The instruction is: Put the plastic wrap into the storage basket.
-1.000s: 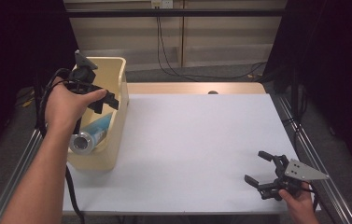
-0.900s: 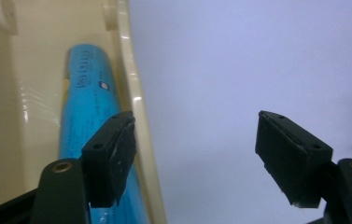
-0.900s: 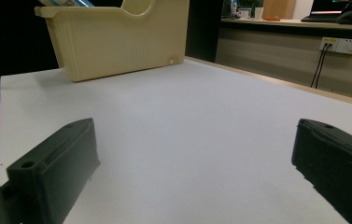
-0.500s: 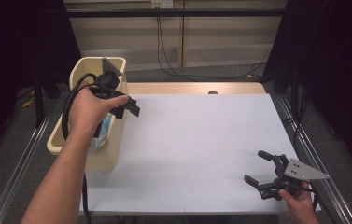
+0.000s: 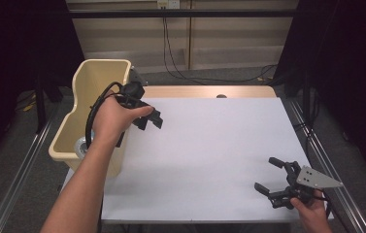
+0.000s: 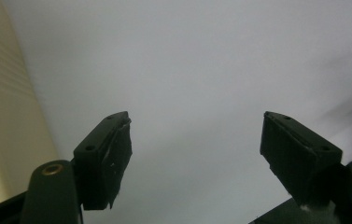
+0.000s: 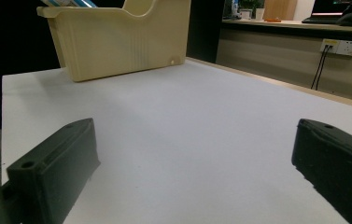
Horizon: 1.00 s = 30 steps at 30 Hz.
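A cream plastic bin (image 5: 81,97) stands on the left edge of the white table (image 5: 219,145). Inside it lies a blue-labelled bottle (image 5: 80,147), mostly hidden by the person's left forearm. My left gripper (image 5: 150,121) hovers over the table just right of the bin. Its jaws have just been opening, and in the left gripper view (image 6: 194,135) there is only bare table between them. My right gripper (image 5: 267,174) rests near the front right corner, open and holding nothing. In the right gripper view (image 7: 194,140) it points across the table at the bin (image 7: 117,42).
A cable trails from the left gripper over the bin's rim. Metal rails (image 5: 20,170) run along both sides of the table. A wooden strip (image 5: 209,91) lies along its far edge, with wall cables beyond.
The left hand has moved right and down, from above the bin to over the table beside it, and its jaws have spread wider. The right gripper has stayed put.
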Tool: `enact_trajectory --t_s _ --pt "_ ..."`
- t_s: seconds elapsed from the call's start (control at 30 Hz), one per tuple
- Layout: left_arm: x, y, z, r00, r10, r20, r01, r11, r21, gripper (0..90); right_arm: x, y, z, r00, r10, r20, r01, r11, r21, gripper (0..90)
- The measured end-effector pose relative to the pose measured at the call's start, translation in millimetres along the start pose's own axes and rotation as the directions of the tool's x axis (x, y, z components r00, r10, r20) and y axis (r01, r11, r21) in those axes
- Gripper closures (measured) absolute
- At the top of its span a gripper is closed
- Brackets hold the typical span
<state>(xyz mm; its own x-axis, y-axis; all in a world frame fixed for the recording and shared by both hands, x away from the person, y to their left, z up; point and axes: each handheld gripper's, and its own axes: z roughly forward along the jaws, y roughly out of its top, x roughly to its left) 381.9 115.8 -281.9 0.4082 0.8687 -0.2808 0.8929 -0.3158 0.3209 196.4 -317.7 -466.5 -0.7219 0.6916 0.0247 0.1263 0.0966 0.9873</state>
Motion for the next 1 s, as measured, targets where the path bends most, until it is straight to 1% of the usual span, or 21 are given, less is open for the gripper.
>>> enact_trajectory --t_s 0.03,0.07,0.1,0.2,0.27,0.3,0.33,0.37,0.5,0.53,0.6,0.63,0.7,0.77,0.8,0.83,0.93,1.0 --pt "0.0 0.0 0.0 1.0000 0.000 0.000 0.000 1.0000 0.000 24.9 -0.1 0.0 -0.1 1.0000 0.000 0.000 0.000 1.000 0.000 0.1" --pt "-0.3 -0.7 4.5 1.0000 0.006 0.005 -0.006 0.9998 0.017 24.9 -0.2 0.1 -0.2 1.0000 0.001 0.001 -0.001 1.000 0.000 0.0" --pt "-0.3 -0.7 4.5 1.0000 0.006 0.005 -0.006 0.9998 0.017 24.9 -0.3 0.2 -0.2 1.0000 0.002 0.000 -0.002 1.000 -0.001 0.0" --pt "-1.4 -2.6 14.5 0.9999 0.014 0.010 -0.014 0.9993 0.033 24.6 -0.3 0.2 -0.1 1.0000 0.001 0.002 -0.001 1.000 -0.002 0.0" --pt "-2.0 -3.4 17.2 0.9999 0.012 0.010 -0.012 0.9994 0.032 24.1 -0.2 0.2 -0.1 1.0000 0.000 0.002 0.000 1.000 -0.002 0.1" --pt "-2.1 -3.9 19.7 0.9998 0.015 0.013 -0.015 0.9991 0.040 23.8 -0.1 0.2 -0.1 1.0000 0.000 0.003 0.000 1.000 -0.001 0.1" --pt "-2.7 -4.9 23.2 0.9998 0.013 0.014 -0.014 0.9993 0.034 23.4 -0.1 0.2 -0.1 1.0000 0.000 0.003 0.000 1.000 -0.001 0.0" --pt "-2.7 -4.9 23.2 0.9998 0.013 0.014 -0.014 0.9993 0.034 23.0 -0.1 0.2 -0.1 1.0000 0.000 0.003 0.000 1.000 -0.001 0.0" --pt "-3.2 -7.9 32.7 0.9998 0.014 0.017 -0.015 0.9989 0.044 21.7 -0.3 0.1 -0.4 1.0000 -0.001 0.003 0.001 1.000 0.001 0.0" --pt "-2.4 -9.4 37.3 0.9997 0.015 0.021 -0.016 0.9987 0.049 21.5 -0.3 0.2 -0.5 1.0000 -0.001 0.004 0.001 1.000 0.001 0.0" --pt "-2.0 -10.0 39.3 0.9997 0.017 0.020 -0.018 0.9982 0.057 21.3 -0.3 0.4 -0.8 1.0000 -0.002 0.005 0.002 1.000 -0.001 0.0" --pt "-1.7 -12.0 44.5 0.9997 0.015 0.021 -0.017 0.9984 0.054 21.1 -0.4 0.4 -0.9 1.0000 -0.002 0.004 0.002 1.000 -0.001 0.0" --pt "-1.6 -14.0 49.7 0.9998 0.013 0.015 -0.014 0.9986 0.051 19.9 -0.5 0.3 -1.0 1.0000 -0.004 0.005 0.004 1.000 0.001 0.0" --pt "-1.1 -14.7 51.9 0.9997 0.018 0.015 -0.019 0.9981 0.059 18.7 -0.6 0.3 -0.9 1.0000 -0.004 0.005 0.004 1.000 0.000 0.0" --pt "-0.9 -16.5 56.0 0.9998 0.018 0.011 -0.018 0.9983 0.056 18.4 -0.7 0.3 -0.9 1.0000 -0.004 0.005 0.004 1.000 0.000 0.0" --pt "-0.9 -16.5 56.0 0.9998 0.018 0.011 -0.018 0.9983 0.056 18.4 -0.7 0.3 -0.9 1.0000 -0.005 0.004 0.005 1.000 0.001 0.0" --pt "0.1 -21.5 65.5 0.9996 0.019 0.019 -0.020 0.9978 0.063 17.9 -0.9 0.3 -0.9 1.0000 -0.004 0.005 0.004 1.000 0.001 0.0" --pt "0.0 -22.7 67.6 0.9996 0.022 0.019 -0.024 0.9975 0.067 17.7 -1.1 0.2 -0.7 1.0000 -0.004 0.005 0.004 1.000 0.001 0.0"
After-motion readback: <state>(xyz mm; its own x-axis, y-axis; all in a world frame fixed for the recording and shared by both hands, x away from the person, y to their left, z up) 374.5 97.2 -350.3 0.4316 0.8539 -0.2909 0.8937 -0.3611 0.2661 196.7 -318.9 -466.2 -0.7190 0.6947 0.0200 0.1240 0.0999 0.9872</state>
